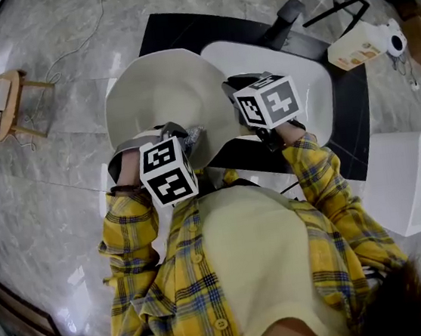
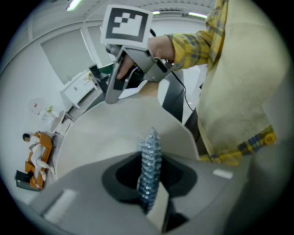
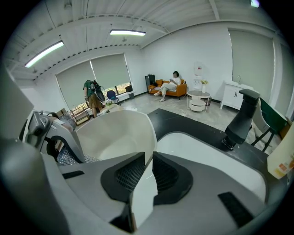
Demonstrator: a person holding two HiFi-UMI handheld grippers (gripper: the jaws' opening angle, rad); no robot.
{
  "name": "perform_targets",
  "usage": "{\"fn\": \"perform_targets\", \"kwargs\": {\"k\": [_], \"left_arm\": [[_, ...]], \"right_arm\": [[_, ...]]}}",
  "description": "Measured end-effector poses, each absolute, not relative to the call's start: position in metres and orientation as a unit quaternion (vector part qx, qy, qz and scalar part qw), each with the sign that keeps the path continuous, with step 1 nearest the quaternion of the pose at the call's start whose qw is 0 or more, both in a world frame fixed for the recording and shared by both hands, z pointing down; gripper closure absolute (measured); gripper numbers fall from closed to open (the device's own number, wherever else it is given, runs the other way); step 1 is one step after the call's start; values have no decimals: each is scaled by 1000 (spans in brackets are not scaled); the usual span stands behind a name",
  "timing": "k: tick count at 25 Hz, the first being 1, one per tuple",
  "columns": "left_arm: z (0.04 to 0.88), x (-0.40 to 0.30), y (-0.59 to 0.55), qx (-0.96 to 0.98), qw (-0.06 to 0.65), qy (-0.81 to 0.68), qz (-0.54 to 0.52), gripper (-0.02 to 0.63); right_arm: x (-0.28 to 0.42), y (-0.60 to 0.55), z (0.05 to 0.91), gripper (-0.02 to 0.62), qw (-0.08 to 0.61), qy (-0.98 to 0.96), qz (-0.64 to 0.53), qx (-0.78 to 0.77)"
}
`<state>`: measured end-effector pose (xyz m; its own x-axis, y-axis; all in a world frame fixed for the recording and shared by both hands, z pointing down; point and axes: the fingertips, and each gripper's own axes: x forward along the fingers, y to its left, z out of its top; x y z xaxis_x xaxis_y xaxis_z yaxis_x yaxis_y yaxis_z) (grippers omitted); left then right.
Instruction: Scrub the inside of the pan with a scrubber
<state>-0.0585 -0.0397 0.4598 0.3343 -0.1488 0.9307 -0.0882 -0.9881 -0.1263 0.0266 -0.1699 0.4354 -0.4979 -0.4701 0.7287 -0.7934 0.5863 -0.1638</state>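
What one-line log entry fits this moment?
left gripper: shut on silvery metal-mesh scrubber | right gripper: shut on rim of white angular pan | scrubber by pan's edge, contact unclear

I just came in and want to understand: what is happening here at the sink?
A person in a yellow plaid shirt works at a white sink with two handheld grippers. The right gripper is clamped on the rim of a white pan. The left gripper holds a metal scrubber at the pan's near edge.
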Motion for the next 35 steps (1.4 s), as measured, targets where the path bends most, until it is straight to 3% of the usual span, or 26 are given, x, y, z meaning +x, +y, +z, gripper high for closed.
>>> {"fn": "perform_targets", "kwargs": {"k": [17, 35], "left_arm": [[424, -69, -75, -852, 2, 210, -480, 518], [370, -87, -100, -870, -67, 384, -302, 518]], "right_arm": [[35, -169, 419, 577, 336, -825, 197, 410], [33, -153, 365, 580, 272, -855, 132, 422]]}}
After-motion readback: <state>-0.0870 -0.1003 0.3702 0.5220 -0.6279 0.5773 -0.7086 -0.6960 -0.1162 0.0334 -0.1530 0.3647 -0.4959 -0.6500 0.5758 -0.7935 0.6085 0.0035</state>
